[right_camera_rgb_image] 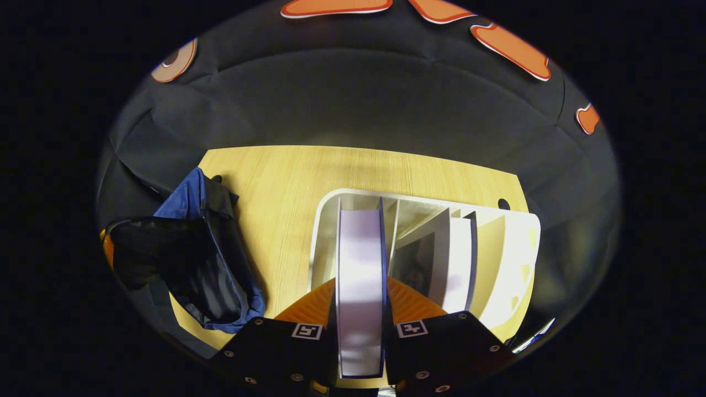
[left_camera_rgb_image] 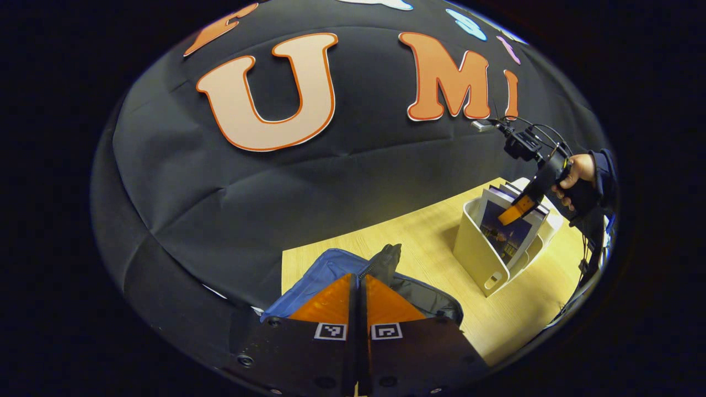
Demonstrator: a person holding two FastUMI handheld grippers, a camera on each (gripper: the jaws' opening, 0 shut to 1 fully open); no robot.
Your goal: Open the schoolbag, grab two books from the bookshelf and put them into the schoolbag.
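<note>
While both grips hold, these are the risks and the looks.

Snag risk: the book (right_camera_rgb_image: 359, 286) stands in the front slot of the white bookshelf (right_camera_rgb_image: 325, 231); lifted at a slant, it could catch the divider beside it or drag the light rack across the wooden table (right_camera_rgb_image: 287, 187).

Slip risk: the right gripper (right_camera_rgb_image: 361, 317) has both fingers pressed on the book's top edge, one on each cover; a pinch this near the edge may let the book swing or slide out.

Bag risk: the left gripper (left_camera_rgb_image: 358, 300) has its fingers closed together on the schoolbag (left_camera_rgb_image: 331, 264), pinching fabric near the zip; if that fabric slips free, the mouth may sag shut.

Book look: pale page block between dark covers, upright.

Schoolbag look: blue outside, dark lining, mouth gaping, near the table's left edge, apart from the bookshelf.

Other books (right_camera_rgb_image: 458, 259): leaning in the next slot.
</note>
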